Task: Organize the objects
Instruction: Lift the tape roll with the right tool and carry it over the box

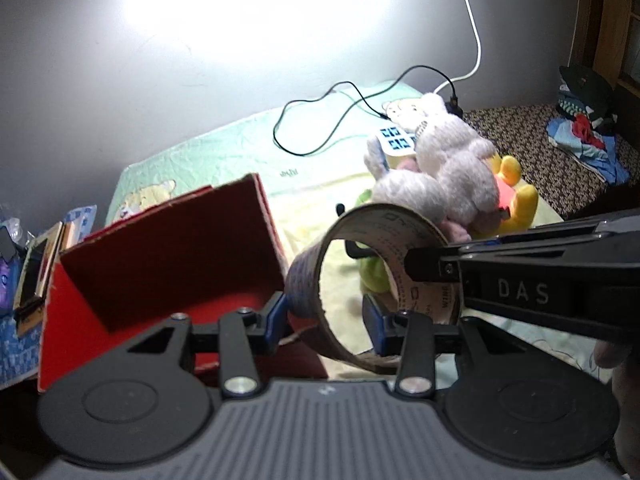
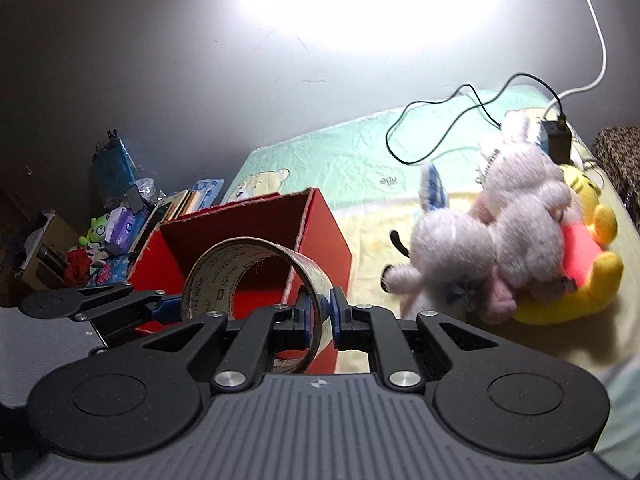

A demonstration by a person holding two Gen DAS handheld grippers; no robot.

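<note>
Right wrist view: tape roll [image 2: 256,280] clamped by both right gripper [image 2: 320,316] and left gripper [image 1: 324,316] (transfer step); next, release over red box [image 2: 256,240].

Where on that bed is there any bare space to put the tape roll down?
Free: inside the red box, which looks empty, and the mint blanket behind the box, up to the black cable. Also the yellow strip between the box and the plush toys. Crowded: the toy pile on the right and the clutter left of the box.
</note>
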